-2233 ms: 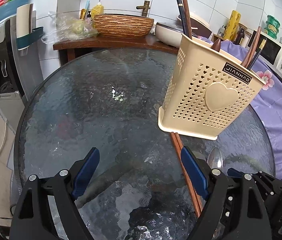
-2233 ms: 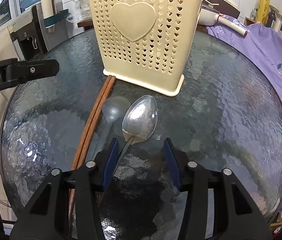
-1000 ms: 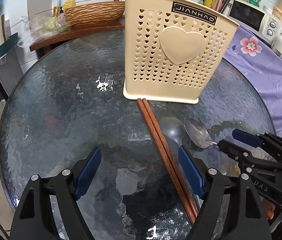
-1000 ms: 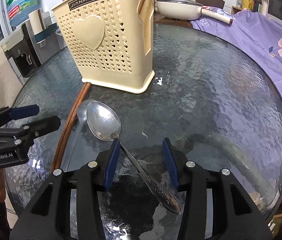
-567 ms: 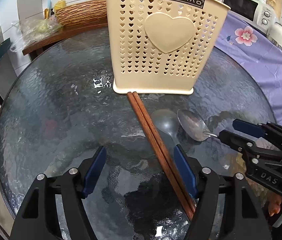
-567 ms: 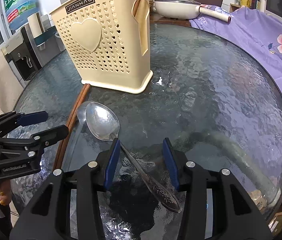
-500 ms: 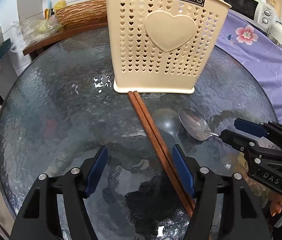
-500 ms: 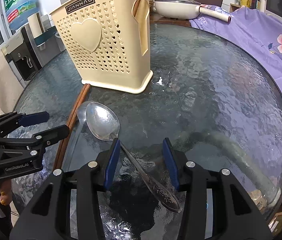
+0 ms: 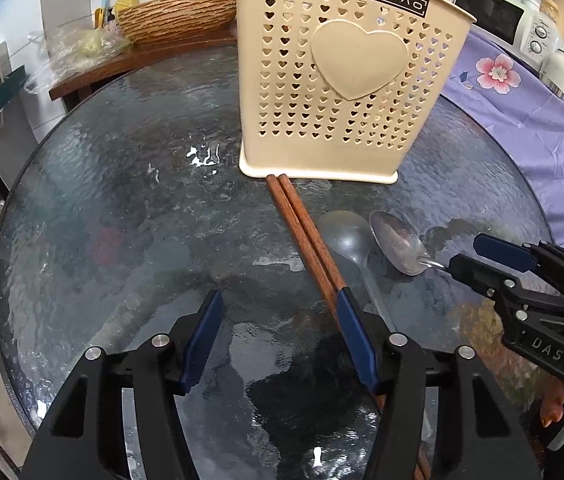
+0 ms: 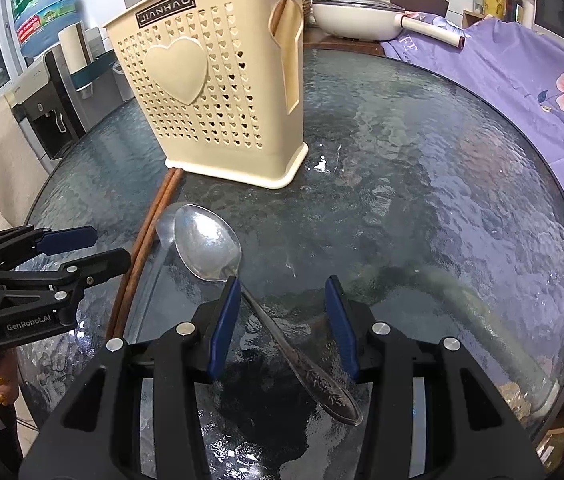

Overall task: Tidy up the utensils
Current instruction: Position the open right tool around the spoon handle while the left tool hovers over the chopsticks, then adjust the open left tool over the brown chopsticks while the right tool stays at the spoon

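Dark rippled glass forms the round counter [image 9: 121, 208], which fills the middle of both views, with a white tiled wall and a wooden shelf behind it at the top of the left wrist view. A cream plastic utensil holder [image 9: 342, 80] stands upright in the upper centre of that view; its wall is pierced with rows of small hearts, carries one large raised heart and a black JIANHAO label (a few utensil tips poke above its rim at the upper right). In the right wrist view the same holder [image 10: 209, 92] sits at the upper left, showing a side handle slot.

A pair of reddish-brown wooden chopsticks [image 9: 302, 236] lies side by side on the glass, their far ends touching the holder's base, running down toward the lower centre of the frame. Just right of them lies a metal spoon [image 9: 398, 244], bowl up and shiny; beside it is its pale reflection in the glass. In the right wrist view the spoon [image 10: 207, 240] has an embossed handle slanting to the lower centre.

The left claw [image 9: 279, 308] is spread wide, low over the counter, with its blue-padded right finger against the chopsticks and nothing gripped. The right claw [image 10: 282, 292] is also spread open, its fingers straddling the spoon's handle, the left pad just at the neck below the bowl. Purple flowered cloth [image 10: 522, 80] covers the right edge.
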The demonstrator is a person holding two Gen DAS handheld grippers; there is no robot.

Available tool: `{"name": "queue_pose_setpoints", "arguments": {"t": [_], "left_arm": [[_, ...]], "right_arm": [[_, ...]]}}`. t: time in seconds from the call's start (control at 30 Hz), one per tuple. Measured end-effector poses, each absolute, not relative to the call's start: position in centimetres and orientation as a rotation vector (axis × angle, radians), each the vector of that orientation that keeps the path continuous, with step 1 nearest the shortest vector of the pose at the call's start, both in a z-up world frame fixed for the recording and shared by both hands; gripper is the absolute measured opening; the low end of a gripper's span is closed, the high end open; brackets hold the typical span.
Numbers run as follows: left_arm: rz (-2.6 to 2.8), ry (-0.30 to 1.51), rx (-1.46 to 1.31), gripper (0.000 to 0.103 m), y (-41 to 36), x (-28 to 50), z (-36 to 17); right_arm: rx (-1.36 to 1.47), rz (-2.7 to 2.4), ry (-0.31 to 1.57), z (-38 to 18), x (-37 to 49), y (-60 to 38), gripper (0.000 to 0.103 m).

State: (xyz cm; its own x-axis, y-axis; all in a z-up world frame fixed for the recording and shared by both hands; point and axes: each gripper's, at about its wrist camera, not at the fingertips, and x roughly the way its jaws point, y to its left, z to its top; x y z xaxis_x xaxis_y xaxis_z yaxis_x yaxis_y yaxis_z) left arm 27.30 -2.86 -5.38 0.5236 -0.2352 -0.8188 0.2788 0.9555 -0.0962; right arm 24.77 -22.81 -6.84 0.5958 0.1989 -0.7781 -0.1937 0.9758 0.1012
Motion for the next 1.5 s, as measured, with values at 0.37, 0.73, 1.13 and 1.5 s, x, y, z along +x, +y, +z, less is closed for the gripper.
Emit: {"name": "queue_pose_setpoints", "arguments": {"t": [0.37, 0.73, 1.13, 1.5], "left_arm": [[-0.303, 0.968, 0.063, 0.057, -3.2, 27.2, -5.5], [-0.316, 0.971, 0.09, 0.056, -3.9, 27.5, -5.3], [-0.314, 0.992, 0.035, 0.052, -2.9, 27.7, -5.4], [-0.305, 0.99, 0.014, 0.048, -1.8, 27.6, -5.2]], "right_arm": [[-0.005, 0.229, 0.909, -6.9, 24.6, -22.7, 0.045], [-0.076, 0.264, 0.906, -6.7, 24.4, -21.2, 0.045], [-0.069, 0.264, 0.915, -7.0, 24.4, -21.1, 0.045], [-0.093, 0.258, 0.924, -7.1, 24.3, -21.1, 0.045]]}}
